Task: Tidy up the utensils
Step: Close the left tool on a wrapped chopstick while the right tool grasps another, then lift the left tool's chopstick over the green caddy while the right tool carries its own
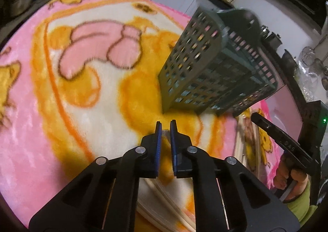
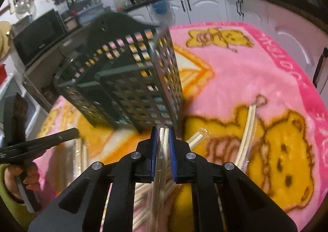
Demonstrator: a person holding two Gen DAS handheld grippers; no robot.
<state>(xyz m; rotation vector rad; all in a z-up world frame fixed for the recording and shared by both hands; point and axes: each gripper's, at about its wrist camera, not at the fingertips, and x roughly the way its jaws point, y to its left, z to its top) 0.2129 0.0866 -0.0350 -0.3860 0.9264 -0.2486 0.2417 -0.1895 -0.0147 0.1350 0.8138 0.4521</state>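
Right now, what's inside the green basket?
Through the green basket grid only blanket colours show; no utensils visible in it. Its floor and open top are out of sight. Wrapped chopsticks lie outside it.

Each fisheye camera sits just behind its own tongs, looking forward along the two fingers and slanting down at the pink blanket (image 1: 24,150) from close range. The left view faces the green lattice holder (image 1: 196,68) from its left, with the right tongs (image 1: 256,118) entering at its right edge; the right view faces the same holder (image 2: 131,88) from the other side, with the left tongs (image 2: 74,132) at its left edge
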